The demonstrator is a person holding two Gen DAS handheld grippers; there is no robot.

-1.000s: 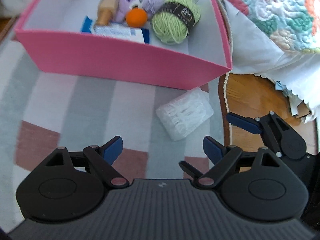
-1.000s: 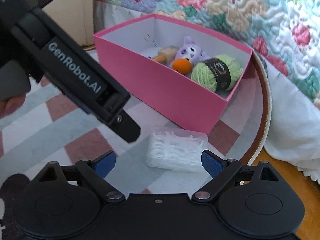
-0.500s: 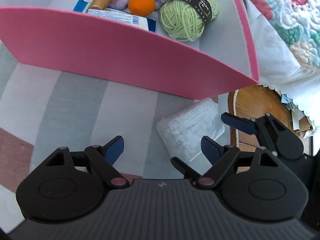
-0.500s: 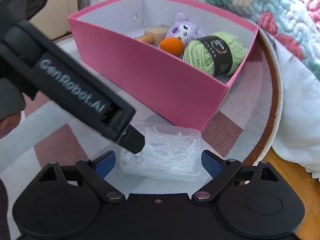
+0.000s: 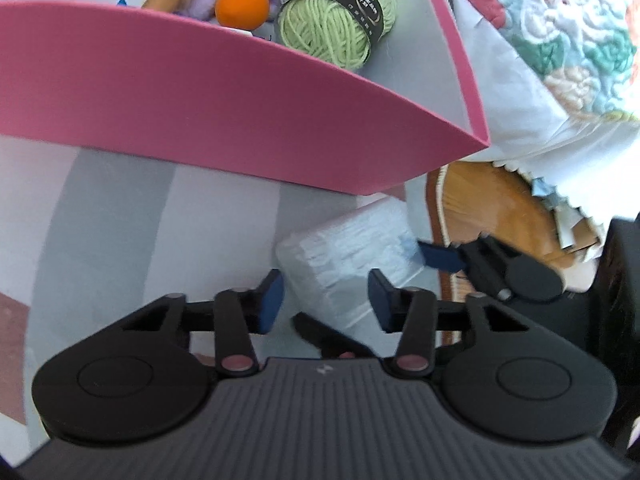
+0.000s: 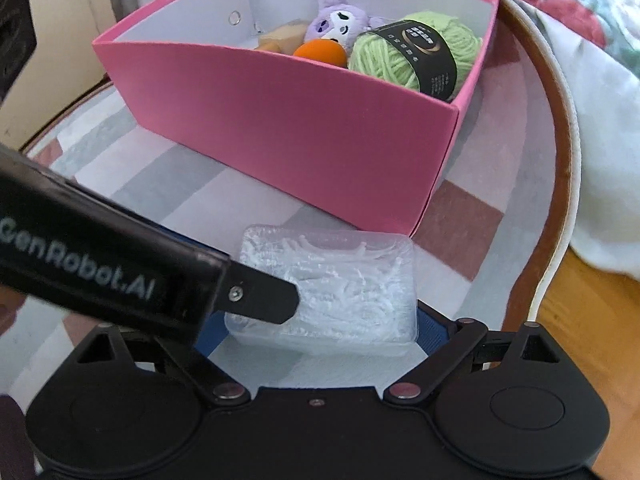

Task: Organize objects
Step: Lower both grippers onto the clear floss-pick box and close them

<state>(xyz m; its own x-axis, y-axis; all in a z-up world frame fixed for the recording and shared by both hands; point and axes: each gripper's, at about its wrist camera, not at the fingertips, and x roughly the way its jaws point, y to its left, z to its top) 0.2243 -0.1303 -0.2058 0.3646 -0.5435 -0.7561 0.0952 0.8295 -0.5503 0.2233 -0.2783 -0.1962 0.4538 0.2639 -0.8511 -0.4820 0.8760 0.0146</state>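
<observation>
Right up close, the right gripper [image 6: 320, 330] has its blue pads [image 6: 430, 326] set against both ends of the case [image 6: 332, 288], pinching it, and the case sits low between them on the rug [image 6: 160, 184]. It's a clear plastic case, rectangular with rounded corners, packed with white floss picks, their curved heads showing through the lid. The left gripper [image 5: 326, 300] reaches in from the side, its dark finger lying across the case's near left corner; in the left wrist view its pads [image 5: 270, 300] stand apart, spread open, one corner of the case between them, and I can't tell whether they touch it. The case lies just in front of the pink box [image 6: 304, 128], near the box's right corner, apart from the wall. Inside the box, a ball of green yarn [image 6: 412, 56] with a black band, an orange ball [image 6: 320, 52], a purple plush [image 6: 336, 20] and a tan wooden piece [image 6: 280, 38] crowd together. Beyond it all, a floral quilt [image 5: 560, 32].
</observation>
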